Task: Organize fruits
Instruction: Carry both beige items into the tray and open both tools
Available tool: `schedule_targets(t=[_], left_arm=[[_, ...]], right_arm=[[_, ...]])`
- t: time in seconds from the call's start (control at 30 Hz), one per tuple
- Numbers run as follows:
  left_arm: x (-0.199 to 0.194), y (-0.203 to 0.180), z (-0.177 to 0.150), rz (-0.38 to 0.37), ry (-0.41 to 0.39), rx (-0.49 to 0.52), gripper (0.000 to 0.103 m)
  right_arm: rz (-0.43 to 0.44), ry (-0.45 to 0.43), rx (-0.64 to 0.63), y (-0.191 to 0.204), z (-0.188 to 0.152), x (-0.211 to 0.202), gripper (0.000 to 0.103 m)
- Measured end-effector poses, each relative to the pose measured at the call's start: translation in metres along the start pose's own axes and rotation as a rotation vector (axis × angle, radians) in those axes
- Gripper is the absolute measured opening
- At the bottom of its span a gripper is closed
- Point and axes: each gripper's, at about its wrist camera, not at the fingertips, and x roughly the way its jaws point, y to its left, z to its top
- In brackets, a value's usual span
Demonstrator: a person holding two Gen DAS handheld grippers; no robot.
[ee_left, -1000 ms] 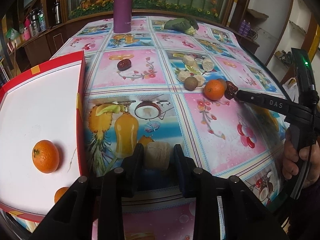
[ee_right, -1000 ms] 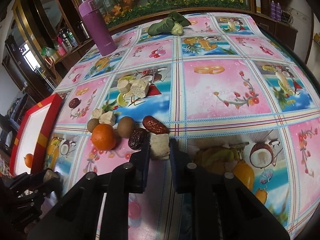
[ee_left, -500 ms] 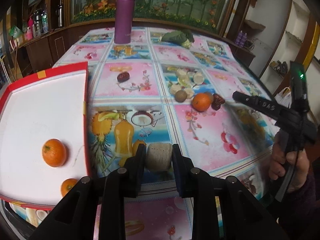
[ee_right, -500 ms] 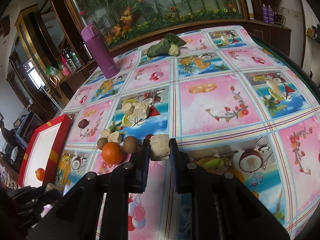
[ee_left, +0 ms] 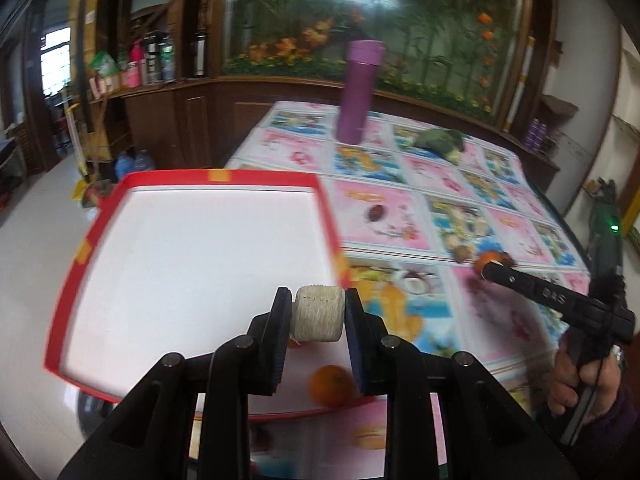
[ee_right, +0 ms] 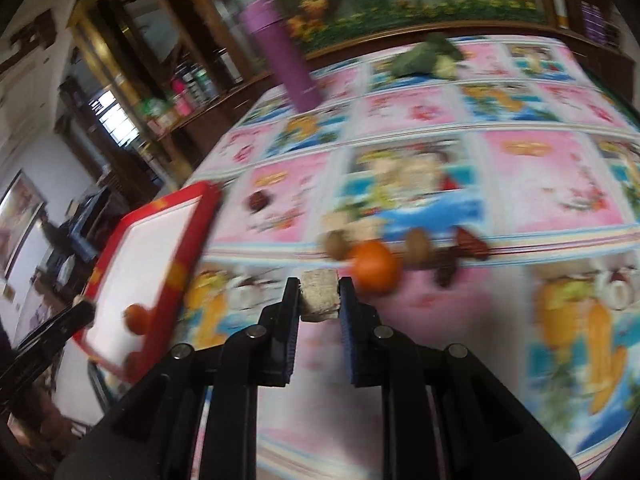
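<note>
A: what's the left gripper (ee_left: 318, 318) got?
B: pale, ridged cylinder chunk (ee_left: 317, 319) pinched tight, red tray (ee_left: 208, 178) right beneath.
A: right gripper (ee_right: 319, 296)?
B: clamped on a beige blocky piece (ee_right: 319, 295), orange (ee_right: 376, 267) just beyond.

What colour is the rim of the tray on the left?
Red, with small yellow-orange patches, around a white floor. The tray shows best in the left wrist view.

The left wrist camera is looking forward along its fingers, angled down over the red-rimmed tray (ee_left: 327, 216) close below, toward the purple bottle (ee_left: 359, 92). The right wrist camera is facing the same way from further right (its picture is blurred), seeing that tray (ee_right: 191, 248), that bottle (ee_right: 289, 70) and the fruit-print tablecloth (ee_right: 536, 184) too.
</note>
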Motion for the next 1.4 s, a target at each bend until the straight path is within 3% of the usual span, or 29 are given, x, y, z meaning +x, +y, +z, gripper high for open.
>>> schedule_targets(t=[0.23,0.4,0.6,0.77,0.83,0.9,0.97,1.07,1.17,1.4], left_arm=[[0.004,0.055,-0.01,0.132,0.001,-0.081,0.025],[0.009,0.077,-0.018,0.178,0.018,-0.111,0.025],[0.017,0.09,-0.022,0.207,0.041,-0.131,0.026],[0.019,0.094,-0.024,0.22,0.051,-0.145,0.027],[0.019,0.096,-0.024,0.229,0.054,-0.152,0.033],[0.016,0.099,-0.024,0.233,0.051,-0.165,0.039],[0.015,0.101,-0.024,0.245,0.049,-0.171,0.039],[0.013,0.102,-0.023,0.253,0.05,-0.177,0.04],[0.011,0.1,-0.022,0.255,0.047,-0.174,0.044],[0.009,0.078,-0.017,0.231,0.04,-0.127,0.047]], right_arm=[[0.186,0.079,-0.173,0.116,-0.006,0.034,0.021],[0.213,0.126,-0.262,0.167,-0.019,0.058,0.021],[0.176,0.14,-0.322,0.183,-0.024,0.069,0.021],[0.175,0.149,-0.364,0.189,-0.023,0.07,0.022],[0.179,0.151,-0.374,0.19,-0.023,0.071,0.022],[0.231,0.167,-0.364,0.188,-0.022,0.07,0.023],[0.311,0.194,-0.326,0.181,-0.019,0.07,0.023],[0.361,0.184,-0.288,0.171,-0.017,0.063,0.023],[0.363,0.155,-0.248,0.153,-0.01,0.055,0.023],[0.244,0.08,-0.126,0.091,0.009,0.036,0.023]])
